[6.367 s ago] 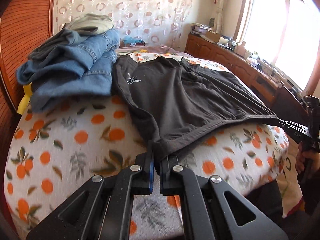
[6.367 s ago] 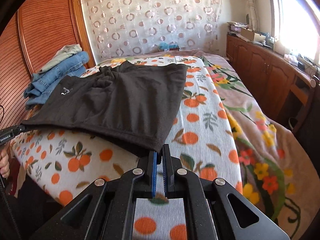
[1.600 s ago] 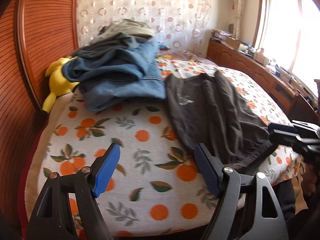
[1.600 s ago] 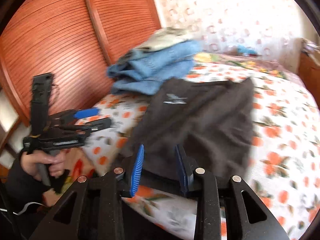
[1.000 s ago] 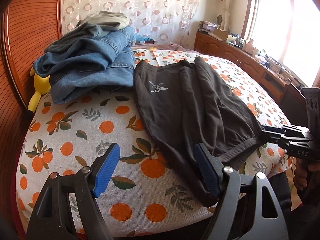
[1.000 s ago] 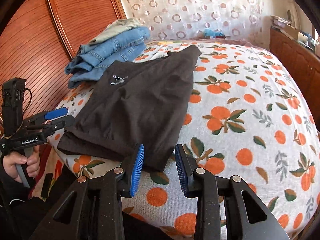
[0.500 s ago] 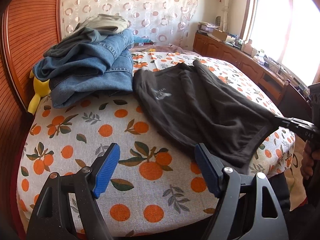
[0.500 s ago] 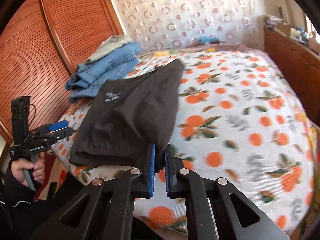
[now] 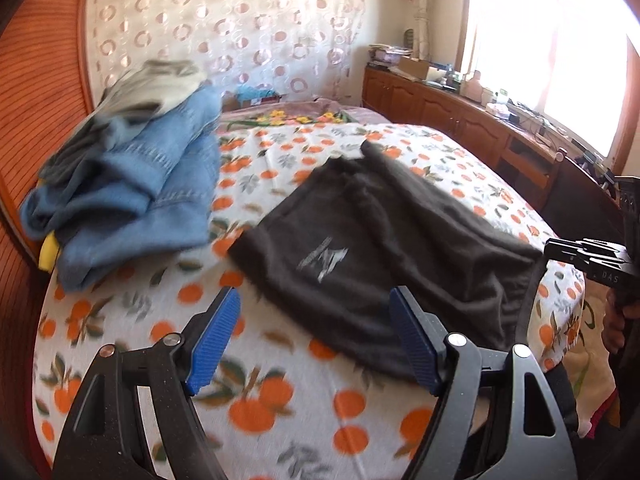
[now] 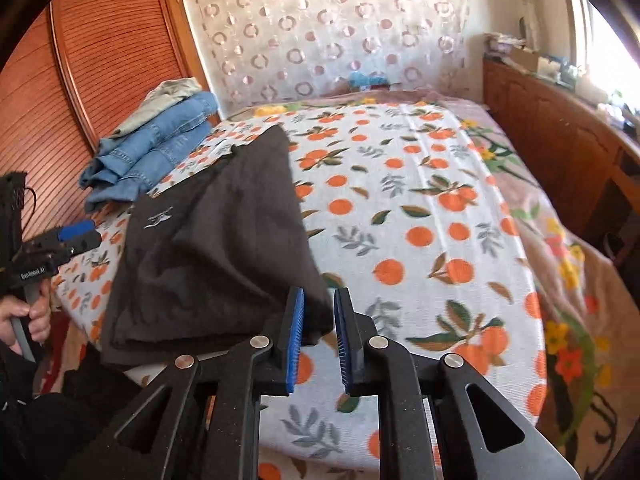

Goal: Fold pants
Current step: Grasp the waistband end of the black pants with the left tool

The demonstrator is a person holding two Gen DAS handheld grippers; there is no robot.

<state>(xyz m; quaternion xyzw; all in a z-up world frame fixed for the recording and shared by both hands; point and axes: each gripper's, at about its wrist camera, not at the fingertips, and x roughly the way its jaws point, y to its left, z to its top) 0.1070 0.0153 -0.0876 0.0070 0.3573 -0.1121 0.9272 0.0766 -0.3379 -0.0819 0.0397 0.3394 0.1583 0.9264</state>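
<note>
On the bed (image 10: 420, 184) with the orange-fruit sheet, a pile of blue jeans (image 9: 132, 200) sits at about ten o'clock in the left wrist view. The left gripper (image 9: 312, 340) hovers low over the sheet, jaws spread wide with nothing between them. The dark pants (image 9: 380, 248) lie folded in the middle, with one corner lifted toward three o'clock. There the right gripper (image 10: 318, 344) reaches in level from the bed's edge. In its own view its jaws stand a little apart, with the pants corner between the blue pads (image 10: 295, 340).
</note>
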